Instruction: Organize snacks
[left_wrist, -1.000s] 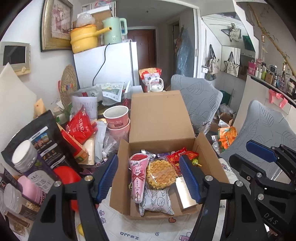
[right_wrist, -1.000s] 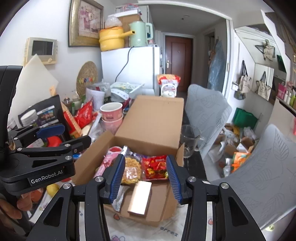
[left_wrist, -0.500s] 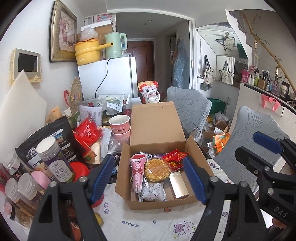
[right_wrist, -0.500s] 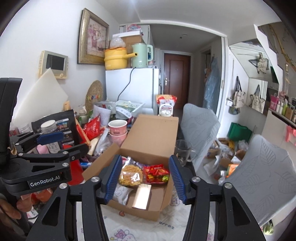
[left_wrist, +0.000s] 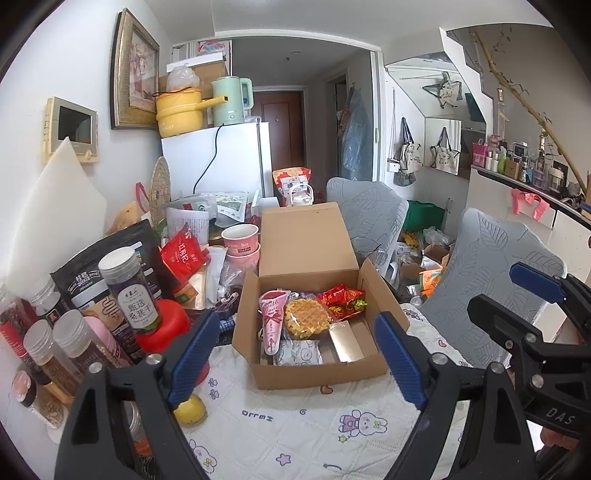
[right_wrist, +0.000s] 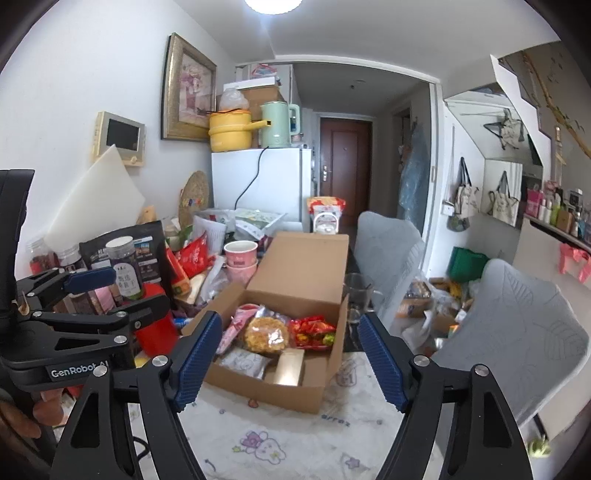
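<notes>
An open cardboard box stands on the patterned tablecloth, lid flipped back. Inside lie a pink cone packet, a round waffle, a red snack bag, a white pouch and a gold bar. The box also shows in the right wrist view. My left gripper is open and empty, held back from the box's near side. My right gripper is open and empty, also short of the box; it shows at the right of the left wrist view.
Jars, a dark bag, a red lid, red packets and pink cups crowd the table's left. A lemon lies near the left finger. Grey chairs stand at the right. A glass mug stands right of the box.
Both grippers have pulled back and up from the box, which now looks smaller and farther. Both stay open and empty. The box contents have not moved.
</notes>
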